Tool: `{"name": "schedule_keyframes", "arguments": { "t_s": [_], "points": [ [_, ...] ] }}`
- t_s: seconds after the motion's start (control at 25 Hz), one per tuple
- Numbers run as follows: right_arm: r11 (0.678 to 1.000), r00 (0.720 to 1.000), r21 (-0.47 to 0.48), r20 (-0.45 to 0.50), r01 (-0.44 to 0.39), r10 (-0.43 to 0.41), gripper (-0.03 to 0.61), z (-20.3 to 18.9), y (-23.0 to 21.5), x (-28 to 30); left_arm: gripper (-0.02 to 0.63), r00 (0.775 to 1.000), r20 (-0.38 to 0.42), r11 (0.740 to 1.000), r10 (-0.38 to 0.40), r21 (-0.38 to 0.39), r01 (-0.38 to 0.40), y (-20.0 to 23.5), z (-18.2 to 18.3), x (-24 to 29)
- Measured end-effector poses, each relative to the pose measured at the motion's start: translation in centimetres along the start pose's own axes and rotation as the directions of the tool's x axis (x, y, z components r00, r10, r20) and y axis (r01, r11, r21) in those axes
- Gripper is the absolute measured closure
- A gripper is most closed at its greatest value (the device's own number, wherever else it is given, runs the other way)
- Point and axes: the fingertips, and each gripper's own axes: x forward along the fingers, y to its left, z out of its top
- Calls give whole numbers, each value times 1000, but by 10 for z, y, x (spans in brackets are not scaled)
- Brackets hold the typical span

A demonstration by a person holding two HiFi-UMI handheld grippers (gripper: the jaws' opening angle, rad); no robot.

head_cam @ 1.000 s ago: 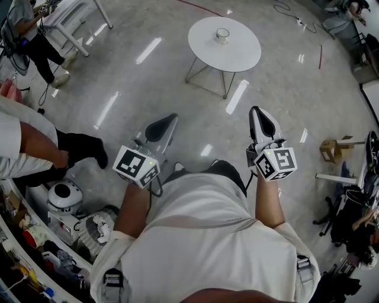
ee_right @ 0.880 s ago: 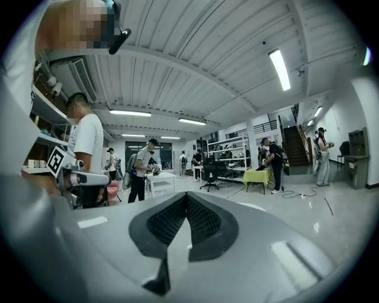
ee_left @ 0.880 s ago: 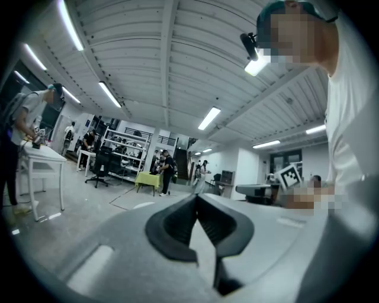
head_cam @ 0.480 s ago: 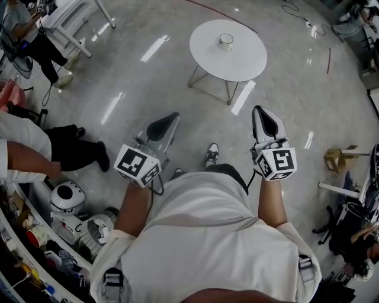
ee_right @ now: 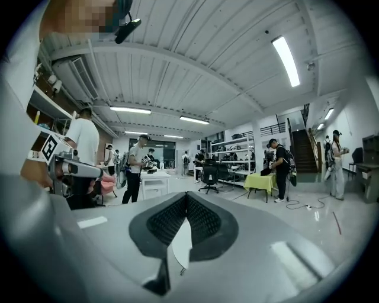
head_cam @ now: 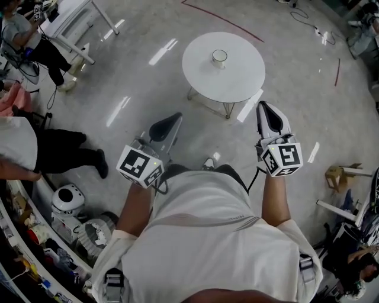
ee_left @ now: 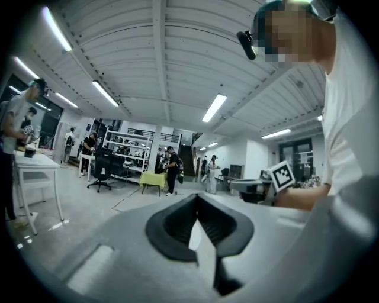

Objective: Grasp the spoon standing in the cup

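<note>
A small glass cup [head_cam: 219, 56] stands on a round white table [head_cam: 237, 77] ahead of me in the head view; I cannot make out a spoon in it at this distance. My left gripper [head_cam: 165, 125] and right gripper [head_cam: 268, 116] are held close to my body, well short of the table, pointing forward. Both are shut with nothing between their jaws. In the left gripper view the left gripper's [ee_left: 196, 200] tips meet against the room behind. The right gripper's [ee_right: 186, 199] tips likewise meet in the right gripper view. Neither gripper view shows the cup or the table.
A person in black trousers [head_cam: 62, 151] stands at the left. A white helmet-like object [head_cam: 66, 199] and clutter lie along a shelf at the lower left. A white desk frame [head_cam: 77, 23] is at the upper left, a wooden stool [head_cam: 336, 176] at the right, and cables [head_cam: 302, 15] cross the far floor.
The round table and cup have slid lower in the head view, nearer to me. The person at the left has shifted back. Both grippers keep their pose and stay shut.
</note>
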Motion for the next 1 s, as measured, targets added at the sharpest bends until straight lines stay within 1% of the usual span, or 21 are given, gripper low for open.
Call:
{"name": "schedule_keyframes", "arguments": {
  "t_s": [0.2,0.32,0.44,0.56,0.72,0.88,1.0],
  "points": [
    [999,1000,51,-26,-9,11,574,-15,-45,28,612,999,-38,1000,-18,3,19,6,-2,54],
    [997,999,73,-32,-7,10,574,-18,-61,56,612,999,-48,1000,-26,-11,26,30,-1,79],
    [997,998,80,-61,-7,11,574,-24,-66,94,612,998,-54,999,-38,-28,36,65,-5,98],
    [998,995,67,-96,4,2,574,-24,-78,136,612,997,-56,997,-58,-46,56,103,-7,124],
    [999,993,43,-118,24,-19,574,-12,-89,195,612,994,-48,993,-101,-60,98,166,4,159],
    [998,987,17,-152,60,-57,574,-3,-87,250,612,988,-39,986,-149,-77,146,225,13,173],
    [996,978,17,-192,85,-80,574,-5,-88,278,612,984,-43,982,-173,-78,169,255,13,181]
  ]
}}
